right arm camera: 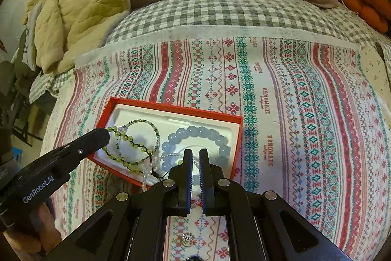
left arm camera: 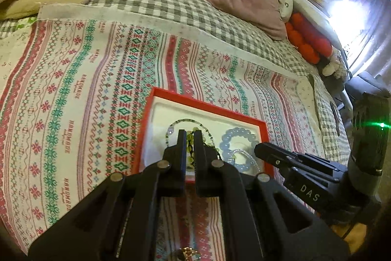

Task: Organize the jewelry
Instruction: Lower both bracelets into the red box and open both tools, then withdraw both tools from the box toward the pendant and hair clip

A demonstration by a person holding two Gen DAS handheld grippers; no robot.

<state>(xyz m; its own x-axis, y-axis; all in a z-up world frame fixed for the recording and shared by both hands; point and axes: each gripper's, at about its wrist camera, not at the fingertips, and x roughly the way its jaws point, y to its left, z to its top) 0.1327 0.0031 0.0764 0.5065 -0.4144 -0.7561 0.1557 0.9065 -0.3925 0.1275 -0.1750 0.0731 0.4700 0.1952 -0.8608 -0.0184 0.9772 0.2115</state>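
We work over a bed spread with a cross-stitch patterned cloth (right arm camera: 281, 94) in red, green and white stripes. On it sits a shallow red cardboard box (right arm camera: 233, 138) with a white moulded liner, and the jewelry lies inside it. A pale blue round-bead bracelet (right arm camera: 207, 132) fills the right part of the liner; a yellow-green bead bracelet on dark cord (right arm camera: 122, 138) and a thin strand of small green and clear beads (right arm camera: 156, 131) overlap in the left part, and a clear bead strand (right arm camera: 146, 175) spills over the near rim.

Our left gripper (left arm camera: 189, 136) hovers above the box's left part, its fingers drawn to a narrow slit; whether they pinch the green beads (left arm camera: 189, 138) seen between them, we cannot tell. Our right gripper (right arm camera: 195, 154) hangs over the blue bracelet's near side, jaws likewise narrow, seemingly with nothing between them. A small gold-toned trinket (left arm camera: 189, 253) lies on the cloth below the box.
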